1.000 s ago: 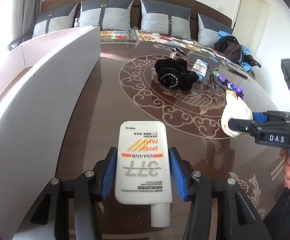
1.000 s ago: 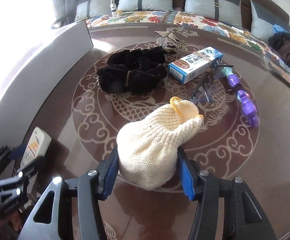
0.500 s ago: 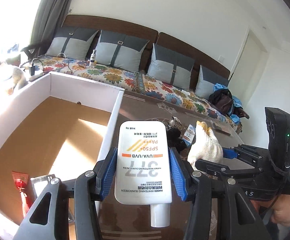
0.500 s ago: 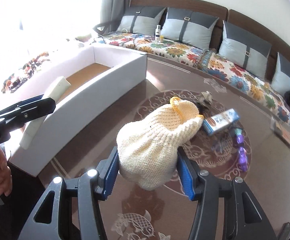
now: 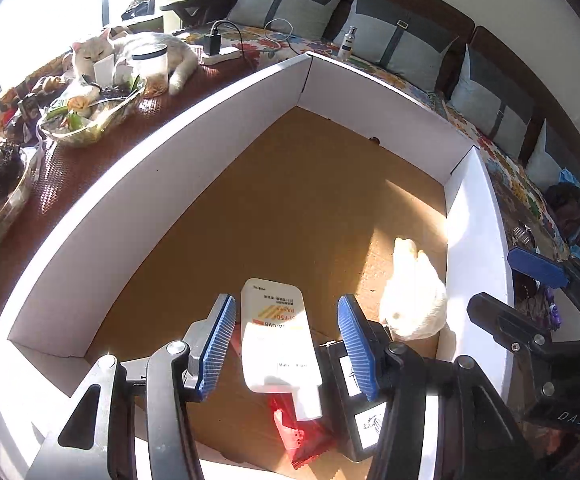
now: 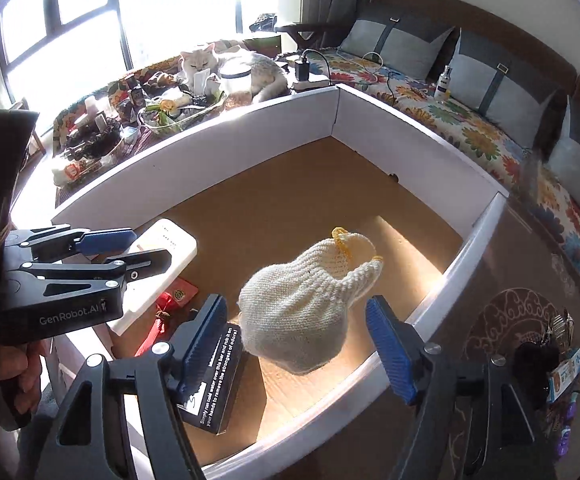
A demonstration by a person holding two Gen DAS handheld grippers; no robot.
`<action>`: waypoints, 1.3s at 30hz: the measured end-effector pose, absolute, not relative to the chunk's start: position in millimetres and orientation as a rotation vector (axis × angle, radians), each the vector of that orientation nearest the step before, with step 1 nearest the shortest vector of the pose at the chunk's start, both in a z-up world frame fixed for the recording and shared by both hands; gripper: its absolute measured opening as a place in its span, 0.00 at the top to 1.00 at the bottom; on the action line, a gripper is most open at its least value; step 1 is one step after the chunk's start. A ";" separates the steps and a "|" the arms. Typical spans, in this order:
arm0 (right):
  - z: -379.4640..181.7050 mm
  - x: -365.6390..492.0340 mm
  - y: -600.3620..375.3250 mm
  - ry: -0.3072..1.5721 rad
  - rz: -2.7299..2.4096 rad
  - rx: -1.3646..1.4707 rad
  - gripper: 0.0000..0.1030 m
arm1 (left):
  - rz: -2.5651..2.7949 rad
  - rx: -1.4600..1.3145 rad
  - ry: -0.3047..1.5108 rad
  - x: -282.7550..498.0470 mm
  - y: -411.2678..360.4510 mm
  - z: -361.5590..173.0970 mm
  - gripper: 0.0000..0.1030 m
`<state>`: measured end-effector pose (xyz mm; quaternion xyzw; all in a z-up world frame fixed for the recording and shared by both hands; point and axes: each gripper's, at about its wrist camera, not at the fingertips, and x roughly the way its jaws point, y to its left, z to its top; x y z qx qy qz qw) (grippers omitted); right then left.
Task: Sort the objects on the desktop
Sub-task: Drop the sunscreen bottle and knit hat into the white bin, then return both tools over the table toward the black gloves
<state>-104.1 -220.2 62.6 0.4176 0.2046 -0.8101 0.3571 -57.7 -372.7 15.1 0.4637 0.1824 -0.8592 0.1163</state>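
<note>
- The blue ribbed fingers point(image 5: 216, 346) of the left gripper point(image 5: 286, 346) are seen spreading apart; the white sunscreen tube point(image 5: 278, 344) lies between them, with a gap visible on each side, so it is no longer pinched.
- The jaws of the right gripper point(image 6: 300, 340) are likewise opening; the cream knitted pouch point(image 6: 306, 300) sits between its pads with clear space on both sides, so it is released.
- Both grippers are held over a shallow white-walled box point(image 5: 194, 140) with a brown cardboard floor.
- In the left wrist view the tube is seen cap end toward the camera, over a red packet point(image 5: 302, 436) and beside a black carton point(image 5: 350, 396) near the box's closest wall.
- The pouch is seen inside the box close to its right-hand wall, partly in a patch of sunlight.
- A hand point(image 6: 18, 372) is seen gripping the left gripper's handle.
- Beyond the box, a pale cat point(image 6: 226, 66) is seen lying by cluttered trays; on the brown patterned table point(image 6: 530, 280), a blue-and-white carton point(image 6: 566, 372) remains at the right.
</note>
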 end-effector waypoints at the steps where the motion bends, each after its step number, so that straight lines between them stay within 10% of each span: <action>1: 60.4 -106.0 -218.4 0.517 -2.096 1.089 0.24 | -2.516 1.344 0.538 -55.2 -371.4 13.6 0.33; 18: 30.0 -84.3 6.6 0.484 -2.420 1.067 0.10 | -2.963 1.203 0.321 -40.0 -182.6 79.7 0.26; 39: -47.0 -62.4 227.5 0.168 -2.684 1.383 0.10 | -2.890 1.642 -0.045 -59.5 -36.1 -47.4 0.21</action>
